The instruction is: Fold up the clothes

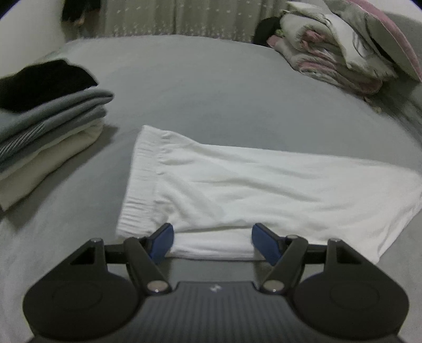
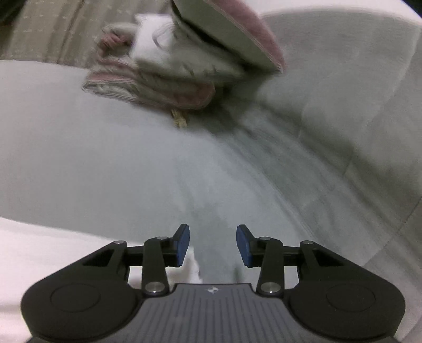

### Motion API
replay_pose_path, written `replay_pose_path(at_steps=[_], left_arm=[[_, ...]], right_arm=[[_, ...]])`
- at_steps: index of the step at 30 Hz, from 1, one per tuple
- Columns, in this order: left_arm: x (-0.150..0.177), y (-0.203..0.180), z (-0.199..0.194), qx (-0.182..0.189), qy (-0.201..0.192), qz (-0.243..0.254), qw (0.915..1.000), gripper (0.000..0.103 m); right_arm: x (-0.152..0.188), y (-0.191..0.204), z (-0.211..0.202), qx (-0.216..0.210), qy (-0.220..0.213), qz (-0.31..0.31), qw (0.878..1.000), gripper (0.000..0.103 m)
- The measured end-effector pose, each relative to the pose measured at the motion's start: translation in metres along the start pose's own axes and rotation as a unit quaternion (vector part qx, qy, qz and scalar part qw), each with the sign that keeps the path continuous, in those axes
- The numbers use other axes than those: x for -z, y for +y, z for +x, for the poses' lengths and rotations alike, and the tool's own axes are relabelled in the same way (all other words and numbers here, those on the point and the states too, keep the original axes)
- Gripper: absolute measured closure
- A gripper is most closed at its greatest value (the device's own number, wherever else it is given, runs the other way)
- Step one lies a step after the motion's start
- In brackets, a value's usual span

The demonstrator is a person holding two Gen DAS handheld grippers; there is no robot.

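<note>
A grey bed (image 1: 211,87) carries everything here. At its left edge sits a stack of folded clothes (image 1: 44,126), black on top, then grey, striped and cream layers. At the far right corner a heap of pink and white bedding (image 1: 335,44) is piled up, with a patterned curtain (image 1: 179,15) behind. Nothing lies between either tool and the cloth. The white garment (image 1: 263,182) lies flat across the bed's near middle, its gathered waistband (image 1: 137,184) toward the folded stack, its lower edge doubled under. The left gripper (image 1: 212,242) hovers right at that near folded edge, its blue pads spread wide and empty. The right gripper (image 2: 213,244) is likewise spread apart, holding nothing; a corner of the white garment (image 2: 191,266) sits just beneath its left pad. Only the right wrist view, which is blurred, shows the grey upholstered headboard (image 2: 343,92); only the left shows the stack and the garment's full shape.
</note>
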State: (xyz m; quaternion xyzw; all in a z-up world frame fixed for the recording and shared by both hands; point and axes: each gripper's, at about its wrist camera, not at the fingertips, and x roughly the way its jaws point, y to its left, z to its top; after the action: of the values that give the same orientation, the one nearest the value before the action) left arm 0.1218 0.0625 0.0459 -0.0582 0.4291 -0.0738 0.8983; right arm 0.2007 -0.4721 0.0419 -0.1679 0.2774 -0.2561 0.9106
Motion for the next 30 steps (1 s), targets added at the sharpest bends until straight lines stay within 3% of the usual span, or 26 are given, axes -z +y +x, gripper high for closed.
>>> replay_pose_path(at_steps=[2,6,9,13,15,19,22,24,27,30], left_arm=[[-0.002,0.010,-0.003,0.008,0.005,-0.025,0.9996,0.035],[-0.006,0.034,-0.008,0.031,0.018,-0.096,0.9947,0.037],[-0.005,0.053,-0.018,0.058,0.017,-0.155,0.9861,0.037],[-0.002,0.080,-0.029,0.060,0.011,-0.220,0.9736,0.035],[0.000,0.090,-0.029,0.056,0.015,-0.241,0.9688,0.035],[0.003,0.096,-0.021,0.072,0.023,-0.271,0.9596,0.035],[0.003,0.094,-0.015,0.061,0.021,-0.273,0.9598,0.035],[0.003,0.093,-0.012,0.054,0.020,-0.275,0.9598,0.037],[0.003,0.090,-0.006,0.043,0.019,-0.277,0.9598,0.052],[0.003,0.088,0.000,0.032,0.017,-0.279,0.9597,0.076]], right_arm=[[-0.010,0.004,-0.031,-0.031,-0.016,-0.011,0.999,0.056],[-0.018,0.034,-0.110,-0.151,-0.032,0.006,0.988,0.052],[-0.001,0.081,-0.180,-0.266,-0.034,-0.040,0.963,0.047],[0.029,0.156,-0.257,-0.319,-0.078,-0.151,0.932,0.047],[0.042,0.189,-0.280,-0.352,-0.102,-0.189,0.911,0.047],[0.060,0.227,-0.295,-0.392,-0.104,-0.223,0.886,0.050],[0.063,0.230,-0.286,-0.423,-0.076,-0.189,0.883,0.057],[0.058,0.223,-0.277,-0.455,-0.041,-0.132,0.879,0.063],[0.051,0.216,-0.263,-0.484,0.004,-0.066,0.872,0.068],[0.050,0.217,-0.264,-0.488,0.001,-0.071,0.870,0.069]])
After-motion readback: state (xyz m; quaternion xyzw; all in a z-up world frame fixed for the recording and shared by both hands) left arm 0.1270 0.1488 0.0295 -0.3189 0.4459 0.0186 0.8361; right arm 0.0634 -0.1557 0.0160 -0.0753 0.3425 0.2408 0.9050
